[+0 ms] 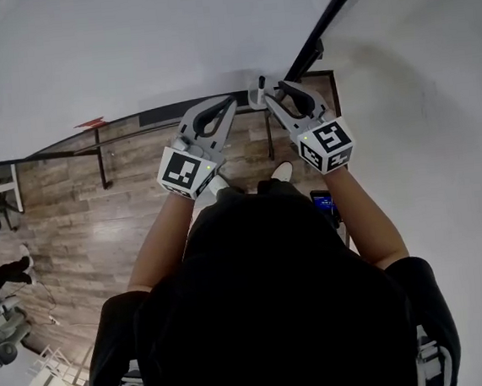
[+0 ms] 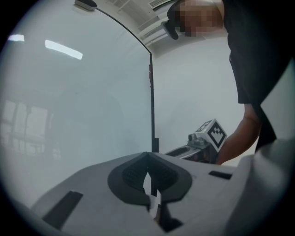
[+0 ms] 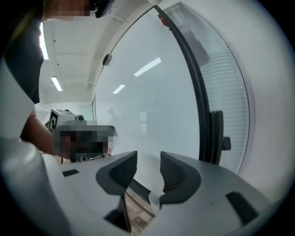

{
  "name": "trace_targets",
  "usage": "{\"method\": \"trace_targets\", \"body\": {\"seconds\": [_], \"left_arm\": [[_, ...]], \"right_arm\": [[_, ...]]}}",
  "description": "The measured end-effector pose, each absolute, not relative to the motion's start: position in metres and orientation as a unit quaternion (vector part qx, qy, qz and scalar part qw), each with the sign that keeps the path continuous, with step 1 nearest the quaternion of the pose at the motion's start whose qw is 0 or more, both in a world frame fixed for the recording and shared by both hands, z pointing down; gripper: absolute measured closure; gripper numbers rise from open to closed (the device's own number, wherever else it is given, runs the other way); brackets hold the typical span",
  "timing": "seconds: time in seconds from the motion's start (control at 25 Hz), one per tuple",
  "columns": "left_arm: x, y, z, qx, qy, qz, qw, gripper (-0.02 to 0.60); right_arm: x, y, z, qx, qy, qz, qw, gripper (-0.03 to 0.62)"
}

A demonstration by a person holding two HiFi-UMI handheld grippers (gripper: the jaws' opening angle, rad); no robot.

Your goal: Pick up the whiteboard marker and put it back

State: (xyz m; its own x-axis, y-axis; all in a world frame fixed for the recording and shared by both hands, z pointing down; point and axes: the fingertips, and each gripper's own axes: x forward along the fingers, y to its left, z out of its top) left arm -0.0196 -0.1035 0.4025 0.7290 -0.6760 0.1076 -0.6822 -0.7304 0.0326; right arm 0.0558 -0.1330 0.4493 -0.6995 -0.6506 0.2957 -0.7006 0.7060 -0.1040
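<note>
Ribbed right tool [image 3: 148,162], glossy white board [image 3: 152,106]

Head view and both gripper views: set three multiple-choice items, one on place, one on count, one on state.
1. The left gripper and right gripper point toward: A the whiteboard; B the floor; C a drawer.
2. In the head view, the cubes with square markers number: A one; B two; C four.
3. The right gripper's jaws: A shut on a marker; B apart, empty; C shut, empty.
Key: 1 A, the board fills both gripper views; 2 B, one per gripper; 3 B, nothing sits between the pads.
</note>
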Motion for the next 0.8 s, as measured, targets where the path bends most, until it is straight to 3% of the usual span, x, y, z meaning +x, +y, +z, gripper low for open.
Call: {"method": "trace_targets", "body": {"seconds": [0.32,0.64,0.8], "left_arm": [[-0.018,-0.092,0.359,0.933,-0.358,0.018,0.024,0.577],[-0.008,-0.074,0.334,0.939,-0.344,0.001,0.021,0.577],[-0.003,-0.07,0.326,0.942,-0.335,-0.001,0.018,0.577]], "right_arm": [[0.05,-0.1,0.373,0.333,-0.938,0.085,0.042,0.454],[0.05,-0.071,0.342,0.318,-0.946,0.038,0.043,0.488],[0.05,-0.064,0.333,0.325,-0.945,0.024,0.036,0.538]]}}
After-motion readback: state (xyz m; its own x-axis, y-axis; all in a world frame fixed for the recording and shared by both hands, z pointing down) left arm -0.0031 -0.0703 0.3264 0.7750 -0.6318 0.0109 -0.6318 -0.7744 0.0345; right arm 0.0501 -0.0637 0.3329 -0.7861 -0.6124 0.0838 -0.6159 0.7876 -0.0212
